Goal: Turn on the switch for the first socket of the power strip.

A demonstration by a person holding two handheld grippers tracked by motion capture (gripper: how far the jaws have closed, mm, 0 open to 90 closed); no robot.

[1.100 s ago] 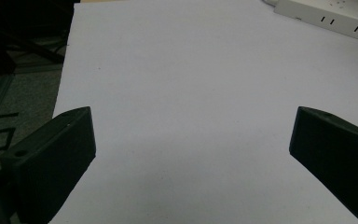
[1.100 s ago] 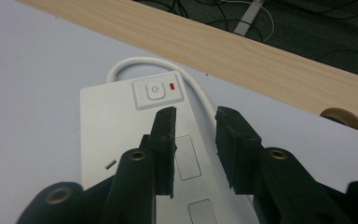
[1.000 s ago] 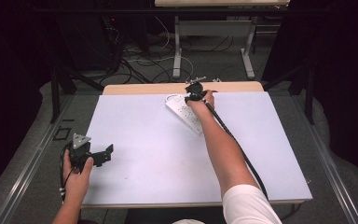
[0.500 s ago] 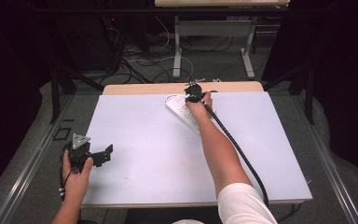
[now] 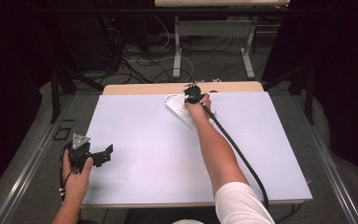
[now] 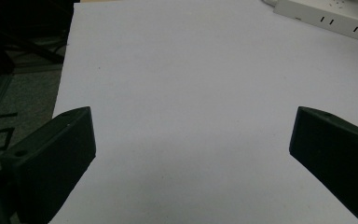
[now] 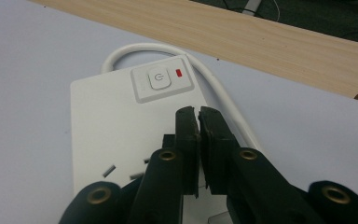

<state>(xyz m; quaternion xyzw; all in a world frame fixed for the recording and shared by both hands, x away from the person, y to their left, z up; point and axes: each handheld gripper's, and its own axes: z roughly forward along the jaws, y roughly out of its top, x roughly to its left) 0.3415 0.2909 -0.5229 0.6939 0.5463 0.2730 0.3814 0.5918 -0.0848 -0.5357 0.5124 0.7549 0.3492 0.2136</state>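
Note:
A white power strip (image 5: 179, 108) (image 7: 121, 135) (image 6: 326, 18) lies at the back of the white table top (image 5: 158, 154), with a power button (image 7: 159, 80) and a red light (image 7: 179, 73) at its far end. My right gripper (image 5: 193, 95) (image 7: 199, 114) hovers over the strip, its jaws pressed together with nothing between them, tips just short of the button. My left gripper (image 5: 103, 154) (image 6: 191, 135) rests at the table's left edge, jaws wide open over bare surface.
The strip's white cord (image 7: 214, 88) loops around its far end. A wooden strip (image 5: 182, 87) runs along the table's back edge. Black cable (image 5: 242, 158) trails from the right gripper along the forearm. Desk legs and cables (image 5: 177, 56) stand on the floor beyond.
The right gripper has edged slightly toward the strip's button end. The left gripper has stayed put.

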